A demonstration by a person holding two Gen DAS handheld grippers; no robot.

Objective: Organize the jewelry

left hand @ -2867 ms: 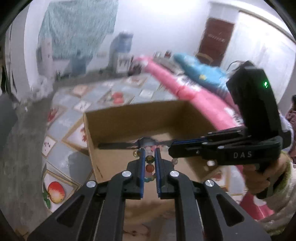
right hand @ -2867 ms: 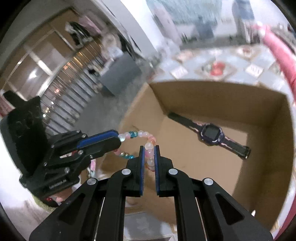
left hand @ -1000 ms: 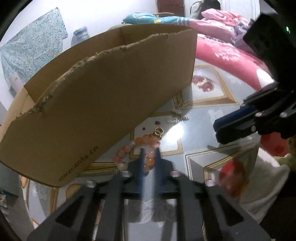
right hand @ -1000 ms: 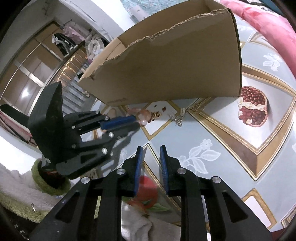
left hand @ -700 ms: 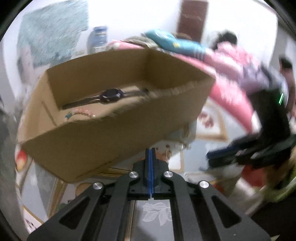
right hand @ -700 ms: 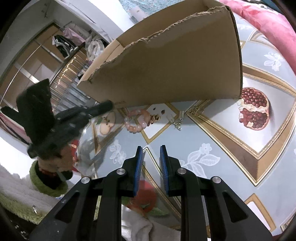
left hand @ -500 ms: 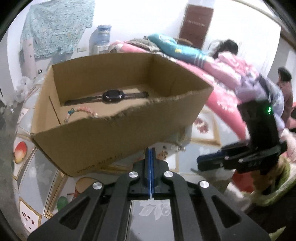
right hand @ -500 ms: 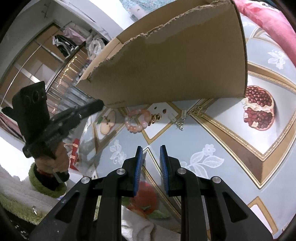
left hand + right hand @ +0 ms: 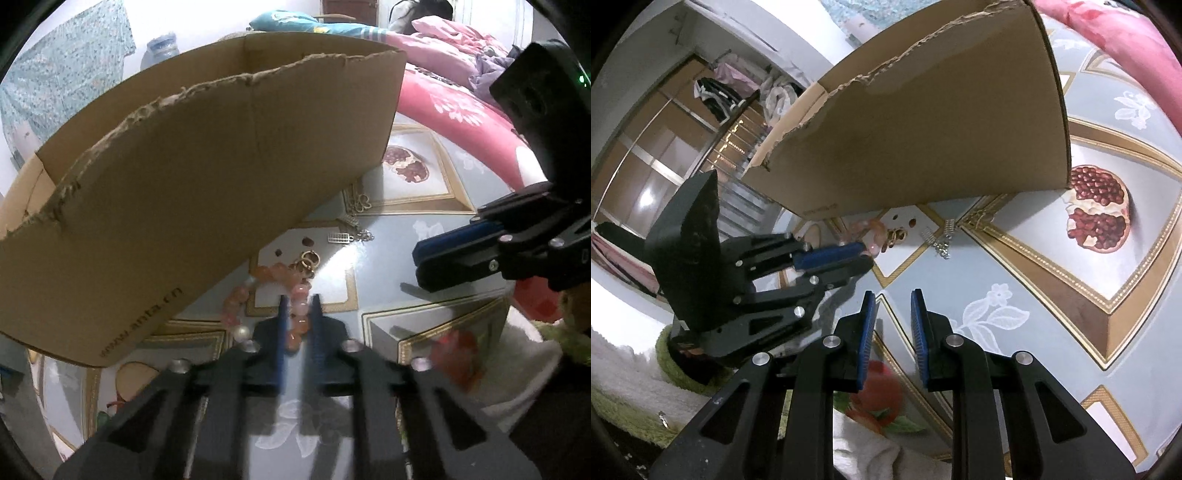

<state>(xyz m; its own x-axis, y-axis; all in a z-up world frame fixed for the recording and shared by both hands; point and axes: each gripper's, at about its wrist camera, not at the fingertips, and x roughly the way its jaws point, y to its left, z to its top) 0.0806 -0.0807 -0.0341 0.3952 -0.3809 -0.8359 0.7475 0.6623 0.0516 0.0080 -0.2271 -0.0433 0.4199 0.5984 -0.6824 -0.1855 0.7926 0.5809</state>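
- Half a second ago the left wrist view looked over the cardboard box (image 9: 207,177) from above with its jaws pressed together; now the left gripper (image 9: 298,310) is down at the patterned mat (image 9: 388,280), its jaws opening around the orange bead bracelet (image 9: 273,295).
- Left wrist view: bracelet beads sit between the 2 blue pads, and whether the pads press on them cannot be told. The rest of the loop lies on the mat, just beside the box's near wall.
- Gold rings (image 9: 308,258) touch the bracelet's far side; a small silver charm (image 9: 340,237) lies beyond them. The right gripper (image 9: 421,258) shows at the right edge.
- Right wrist view: the right gripper (image 9: 893,302) hovers over the mat, jaws parted and empty, well apart from the bracelet (image 9: 873,230) that the left gripper (image 9: 866,254) reaches.
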